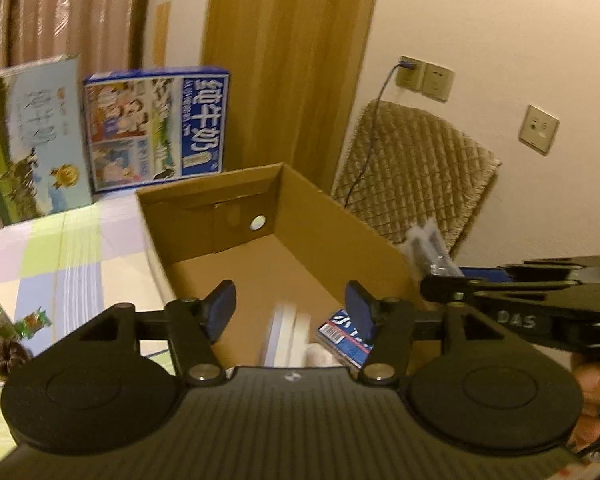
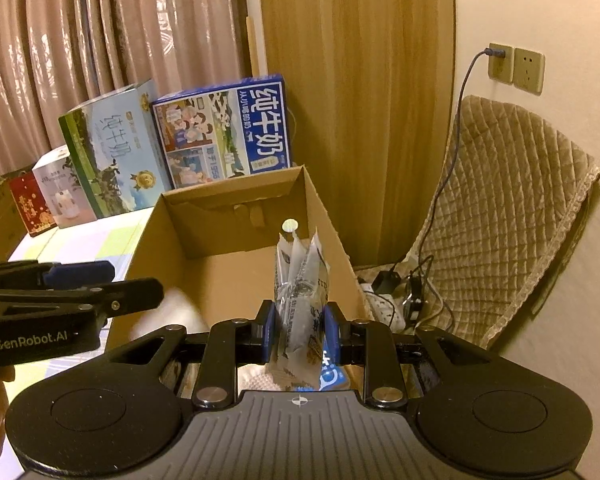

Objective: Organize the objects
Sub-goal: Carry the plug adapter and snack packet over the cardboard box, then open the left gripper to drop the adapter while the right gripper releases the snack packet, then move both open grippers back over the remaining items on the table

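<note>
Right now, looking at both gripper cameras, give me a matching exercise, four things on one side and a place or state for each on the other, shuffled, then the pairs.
Things:
1. cardboard box
2. blue milk carton
3. clear packets
4. quilted cover

Places or states:
A. leaning against the wall by the sockets
B. pinched between the right gripper fingers
C. open at the top, under both grippers
D. standing behind the box, beside a green carton

Pairs: 1-C, 2-D, 3-B, 4-A

Checked mat [image 1: 80,248] bearing cardboard box [image 1: 220,200], cartons [image 1: 156,128].
</note>
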Motion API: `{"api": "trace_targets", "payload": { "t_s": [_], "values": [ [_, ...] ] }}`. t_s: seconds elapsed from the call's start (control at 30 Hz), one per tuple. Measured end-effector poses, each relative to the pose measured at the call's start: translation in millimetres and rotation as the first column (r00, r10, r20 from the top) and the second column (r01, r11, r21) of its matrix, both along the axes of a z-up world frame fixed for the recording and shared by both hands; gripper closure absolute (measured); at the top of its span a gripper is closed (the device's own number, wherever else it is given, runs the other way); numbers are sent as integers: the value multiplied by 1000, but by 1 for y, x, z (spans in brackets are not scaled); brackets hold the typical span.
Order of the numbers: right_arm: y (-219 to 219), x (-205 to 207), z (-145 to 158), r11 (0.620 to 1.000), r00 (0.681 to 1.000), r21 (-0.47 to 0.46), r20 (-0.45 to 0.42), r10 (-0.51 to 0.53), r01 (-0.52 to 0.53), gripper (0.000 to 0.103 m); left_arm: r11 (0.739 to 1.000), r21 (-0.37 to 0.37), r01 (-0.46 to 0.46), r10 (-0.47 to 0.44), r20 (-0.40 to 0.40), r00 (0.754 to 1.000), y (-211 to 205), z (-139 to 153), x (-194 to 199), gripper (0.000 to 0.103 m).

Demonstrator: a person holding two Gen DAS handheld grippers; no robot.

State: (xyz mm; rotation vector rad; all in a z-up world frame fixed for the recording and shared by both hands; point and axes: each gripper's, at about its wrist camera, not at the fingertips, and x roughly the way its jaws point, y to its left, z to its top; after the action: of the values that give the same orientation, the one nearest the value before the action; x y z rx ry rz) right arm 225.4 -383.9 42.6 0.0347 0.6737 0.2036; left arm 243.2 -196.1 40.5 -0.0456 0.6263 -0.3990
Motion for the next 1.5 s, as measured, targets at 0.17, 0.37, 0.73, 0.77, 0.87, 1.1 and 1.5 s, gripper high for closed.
{"api": "trace_targets", "payload": {
  "t_s": [0.17,0.37,0.73,0.77,0.87,1.1,1.5],
  "values": [
    [-1,1,-1,1000,1000,23,-13,4,-4,80,1000,0,-14,14,6,1000,9,2,0,48],
    [3,1,0,999,1000,31,-17,13,-12,80,999,5,-38,38,14,999,22,4,-3,47],
    [20,13,0,994,998,93,-12,62,-61,79,997,0,-80,80,16,997,38,8,-5,34],
    [20,15,0,991,997,116,-5,71,-70,67,996,2,-85,85,16,996,39,8,-5,30],
    [19,17,3,989,999,134,4,53,-53,46,995,17,-101,101,8,995,45,6,-4,27],
    [13,11,6,990,999,133,8,42,-43,43,992,47,-120,120,17,993,63,5,-12,21],
    [21,-2,11,990,999,129,17,50,-52,36,989,52,-140,139,11,990,85,3,-26,16]
  ]
}}
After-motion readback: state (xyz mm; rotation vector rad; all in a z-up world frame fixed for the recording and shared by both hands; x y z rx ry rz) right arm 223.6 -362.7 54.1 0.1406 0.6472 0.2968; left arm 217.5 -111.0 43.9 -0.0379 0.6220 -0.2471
